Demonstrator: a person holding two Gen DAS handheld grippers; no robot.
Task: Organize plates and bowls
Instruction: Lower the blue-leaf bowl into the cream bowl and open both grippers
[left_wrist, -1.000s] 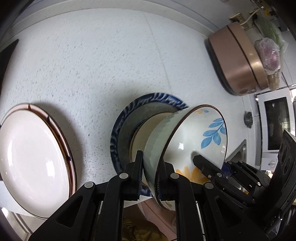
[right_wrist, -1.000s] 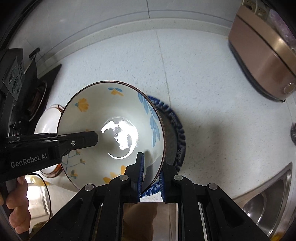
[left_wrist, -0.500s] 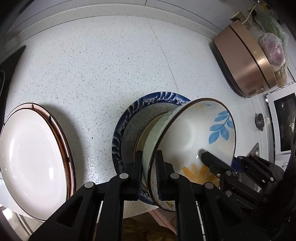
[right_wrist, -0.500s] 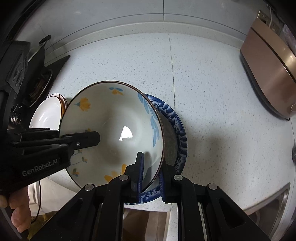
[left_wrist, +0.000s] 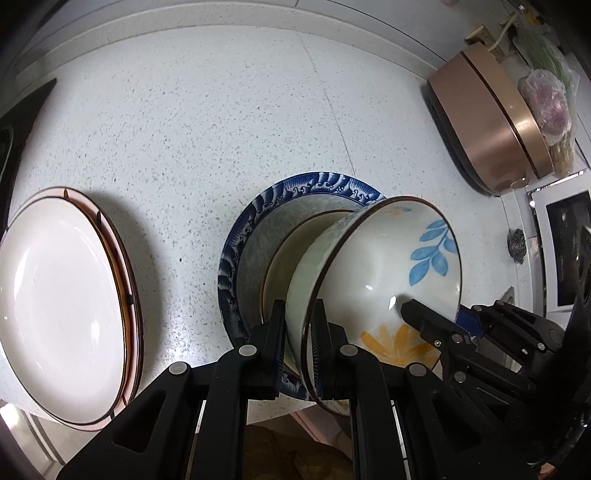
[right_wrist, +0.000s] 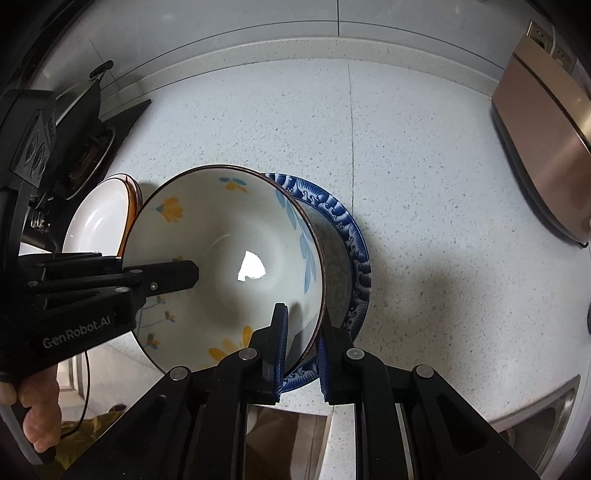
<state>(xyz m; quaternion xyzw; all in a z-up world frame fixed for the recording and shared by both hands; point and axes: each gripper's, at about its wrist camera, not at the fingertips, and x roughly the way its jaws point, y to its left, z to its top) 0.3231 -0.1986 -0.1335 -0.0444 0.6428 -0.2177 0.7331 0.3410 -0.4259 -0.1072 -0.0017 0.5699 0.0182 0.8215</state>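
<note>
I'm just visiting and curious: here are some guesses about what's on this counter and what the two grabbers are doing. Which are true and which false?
1. Both grabbers pinch the rim of the same flowered bowl. True: the left gripper and right gripper each clamp it.
2. The bowl is full of soup. False: it is empty.
3. A blue-rimmed plate lies under the bowl. True.
4. The white plate sits to the right of the blue one. False: in the left camera's view it lies to the left.
5. The bowl has a plain white inside. False: it shows blue leaves and yellow flowers.
</note>
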